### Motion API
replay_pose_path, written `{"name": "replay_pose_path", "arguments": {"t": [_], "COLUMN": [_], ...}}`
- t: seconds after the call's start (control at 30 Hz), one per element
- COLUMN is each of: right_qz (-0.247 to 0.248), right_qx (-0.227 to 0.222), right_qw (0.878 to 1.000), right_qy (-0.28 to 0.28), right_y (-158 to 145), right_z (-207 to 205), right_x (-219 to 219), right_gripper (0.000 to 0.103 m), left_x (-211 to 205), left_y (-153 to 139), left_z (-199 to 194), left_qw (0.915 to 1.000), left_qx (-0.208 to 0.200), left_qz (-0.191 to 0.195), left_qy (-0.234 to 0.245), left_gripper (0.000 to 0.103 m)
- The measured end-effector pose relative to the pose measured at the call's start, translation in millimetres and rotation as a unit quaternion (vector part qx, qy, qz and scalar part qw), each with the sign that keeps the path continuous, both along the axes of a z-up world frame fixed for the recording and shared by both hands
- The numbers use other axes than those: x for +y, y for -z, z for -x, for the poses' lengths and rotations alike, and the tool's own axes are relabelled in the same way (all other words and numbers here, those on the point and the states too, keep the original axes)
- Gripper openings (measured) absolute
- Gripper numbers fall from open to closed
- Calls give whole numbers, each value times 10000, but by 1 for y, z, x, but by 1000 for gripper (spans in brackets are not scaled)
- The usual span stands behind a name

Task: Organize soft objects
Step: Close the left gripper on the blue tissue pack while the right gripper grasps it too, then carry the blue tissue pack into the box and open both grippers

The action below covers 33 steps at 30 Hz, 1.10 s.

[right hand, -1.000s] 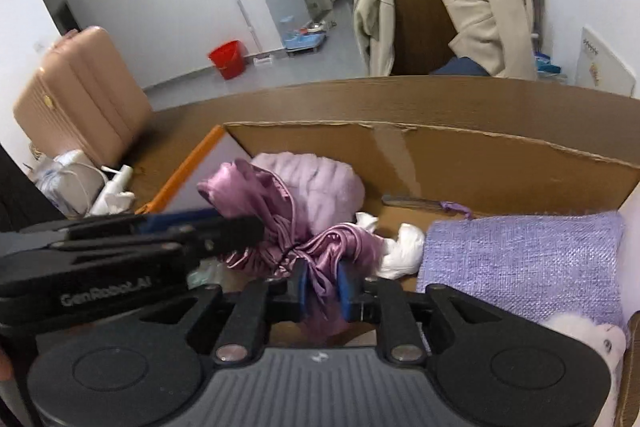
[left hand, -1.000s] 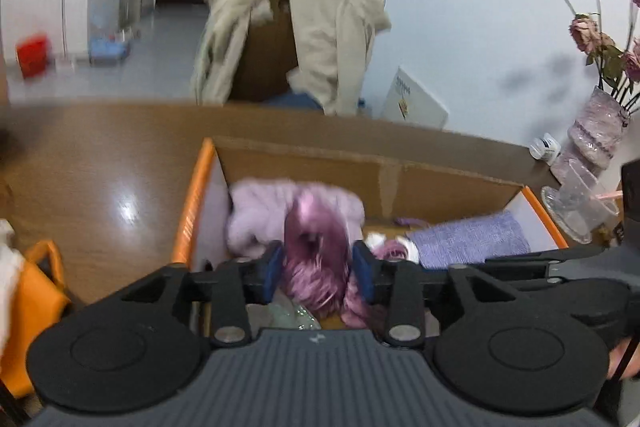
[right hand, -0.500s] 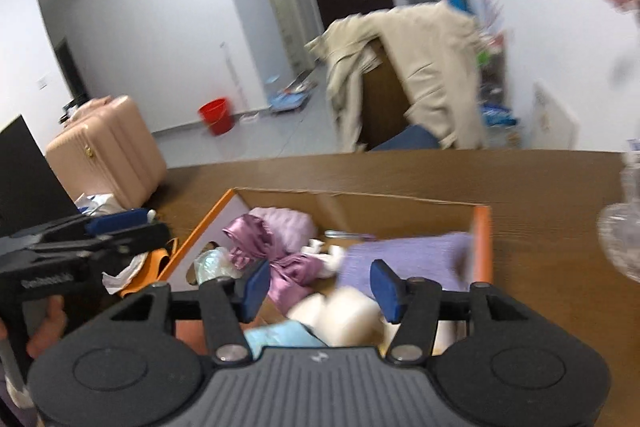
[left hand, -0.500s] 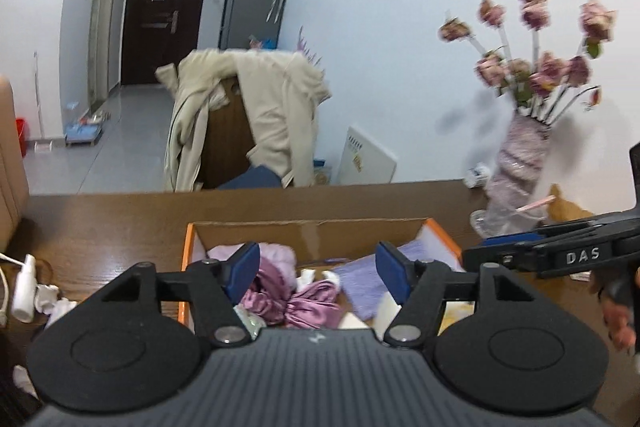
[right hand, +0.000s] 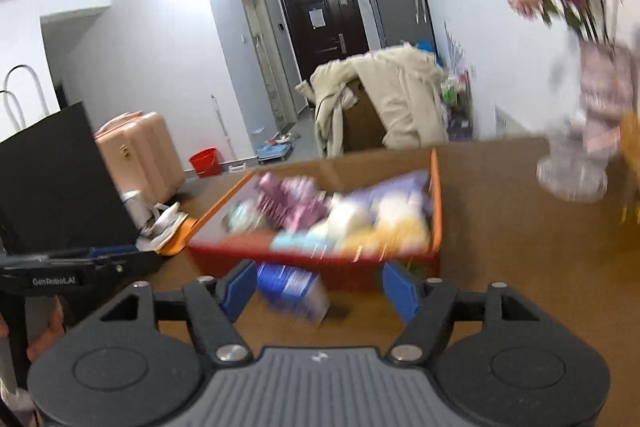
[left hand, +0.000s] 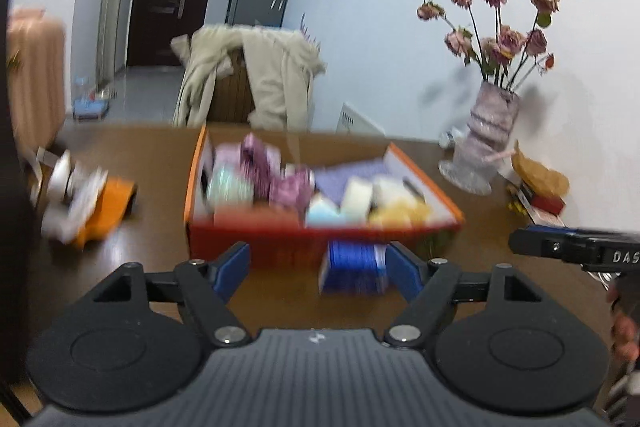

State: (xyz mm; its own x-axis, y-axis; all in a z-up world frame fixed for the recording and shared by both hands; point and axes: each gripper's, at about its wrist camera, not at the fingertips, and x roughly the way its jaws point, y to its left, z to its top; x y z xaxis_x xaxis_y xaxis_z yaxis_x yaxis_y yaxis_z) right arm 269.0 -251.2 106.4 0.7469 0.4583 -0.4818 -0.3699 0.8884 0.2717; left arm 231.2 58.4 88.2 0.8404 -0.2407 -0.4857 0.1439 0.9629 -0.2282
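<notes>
The orange box [left hand: 256, 251] sits mid-surface, crammed with soft objects: a shiny purple cloth [left hand: 276, 175] toward its 10 o'clock corner, a lavender pouch [left hand: 344, 173] toward 1 o'clock, pale and yellow plush pieces [left hand: 384, 203] along the near rim; motion blur hides finer detail. Just outside the near wall, at 6 o'clock from the box, a blue item [left hand: 354, 267] lies on the brown surface [left hand: 152, 163]. The left hand-held gripper [left hand: 318, 269] hangs above the surface with its blue pads [left hand: 232, 269] spread wide, holding nothing. The right hand-held gripper [right hand: 318, 293] is likewise spread apart and empty. A vase of dried roses [left hand: 486, 135] stands at 3 o'clock from the box, an orange bag [left hand: 106, 207] at 9 o'clock.
</notes>
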Motion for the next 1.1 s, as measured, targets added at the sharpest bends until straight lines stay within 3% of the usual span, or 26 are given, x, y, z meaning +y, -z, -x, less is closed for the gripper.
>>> {"name": "replay_pose_path", "arguments": {"t": [0.2,0.3,0.43,0.53,0.6,0.83,0.93,1.0,1.1], "right_qz": [-163,-61,-336,-657,-789,-1197,-1489,-1570,-1526], "right_qx": [486,544,492,404,475,647,852,956,989], "right_qw": [9984,9981,9974,9964,9951,9900,9848,9828,9833], "right_qy": [226,297,400,364,350,361,267,176,90], "right_y": [51,55,56,60,62,73,84,90,99], "right_z": [53,61,58,43,24,-55,-84,-96,-103], "right_x": [2,1,-2,-2,1,18,24,30,38], "right_gripper": [69,69,69,67,59,43,36,26,17], "left_x": [13,14,8,2,-3,-21,-25,-23,-19], "left_y": [31,31,28,30,32,46,56,62,66], "left_z": [52,54,42,19,-3,-86,-105,-113,-118], "left_qw": [9993,9995,9996,9994,9994,9967,9954,9940,9927], "left_qx": [343,322,255,289,280,557,615,637,681], "left_qz": [40,20,18,65,58,383,473,608,744], "left_qy": [-109,-62,72,170,210,443,556,654,654], "left_gripper": [78,78,78,76,66,51,47,33,29]}}
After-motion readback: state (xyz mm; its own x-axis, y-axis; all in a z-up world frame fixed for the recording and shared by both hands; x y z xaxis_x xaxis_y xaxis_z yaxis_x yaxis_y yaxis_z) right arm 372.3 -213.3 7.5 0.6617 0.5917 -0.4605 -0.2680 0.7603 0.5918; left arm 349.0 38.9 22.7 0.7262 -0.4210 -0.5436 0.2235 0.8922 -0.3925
